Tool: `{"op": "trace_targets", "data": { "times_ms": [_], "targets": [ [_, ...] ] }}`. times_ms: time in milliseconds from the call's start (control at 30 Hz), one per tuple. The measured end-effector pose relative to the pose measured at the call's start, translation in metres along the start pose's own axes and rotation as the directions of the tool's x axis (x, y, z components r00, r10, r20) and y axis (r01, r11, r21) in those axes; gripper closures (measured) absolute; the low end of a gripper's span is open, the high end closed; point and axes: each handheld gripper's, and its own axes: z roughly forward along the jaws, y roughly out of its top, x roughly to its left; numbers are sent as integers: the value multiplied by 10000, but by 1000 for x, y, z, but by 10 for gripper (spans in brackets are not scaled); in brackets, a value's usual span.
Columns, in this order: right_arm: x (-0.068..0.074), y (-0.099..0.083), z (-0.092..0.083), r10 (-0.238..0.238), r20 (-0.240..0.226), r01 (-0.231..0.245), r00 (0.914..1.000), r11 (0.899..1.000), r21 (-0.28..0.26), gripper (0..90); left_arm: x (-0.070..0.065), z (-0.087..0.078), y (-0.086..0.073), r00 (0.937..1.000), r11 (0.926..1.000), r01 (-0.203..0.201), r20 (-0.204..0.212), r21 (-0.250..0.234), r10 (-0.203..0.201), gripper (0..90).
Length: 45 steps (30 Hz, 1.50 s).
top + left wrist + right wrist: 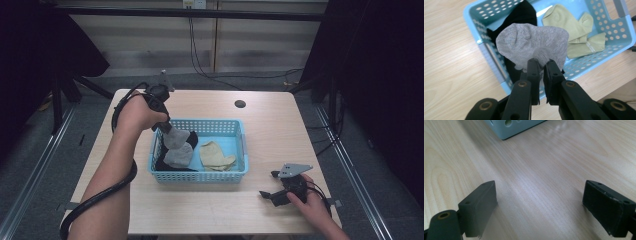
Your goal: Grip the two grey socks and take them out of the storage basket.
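Nearest item: my right gripper [272, 186], resting low on the wooden table [220, 210] at the near right corner, jaws spread wide with bare tabletop between them [539, 202] and nothing held; a corner of the basket [511, 130] lies ahead of it, well apart. Next: the light blue perforated basket [200, 176], mid-table, holding three lots. First lot, a pale yellow-green sock pair [216, 156] lying flat in the right half, untouched. Second lot, a black sock [165, 162] low in the left half, partly covered. Third lot, the grey sock [179, 150], which is the piece in hand: my left gripper [165, 129] has its jaws drawn narrow, pinching the sock by a fold of fabric, seen close in the left gripper view where the sock [534, 46] hangs ahead of the pads over the basket's left end, the black sock [524, 15] beneath and the yellow-green pair [576, 32] beyond. Status, as I judge it: the grip on the grey sock is made and the sock is partly raised, its lower part apparently still within the basket walls; nothing has yet been laid out on the table. Remaining: carry the grey sock clear, then the black and yellow-green items. Farthest: a dark round hole [240, 104] in the tabletop.
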Motion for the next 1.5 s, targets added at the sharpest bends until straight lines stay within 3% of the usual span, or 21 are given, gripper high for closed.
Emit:
{"op": "trace_targets", "data": {
  "times_ms": [467,1100,1233,1500],
  "targets": [
    [0,0,0,4,-13,-4,10000,10000,-12,117,24,-22,-19,9986,9989,418,-326,-221,-425,837],
    [0,0,0,1,-3,-1,10000,10000,-1,117,65,-28,-58,9890,9899,1355,-543,-409,-1376,836],
    [0,0,0,3,-13,-3,10000,10000,-11,117,75,-24,-67,9859,9869,1560,-545,-415,-1581,836],
    [0,0,0,9,1,-9,10000,10000,-28,117,91,0,-84,9798,9808,1932,-474,-259,-1943,835]
  ]
}}
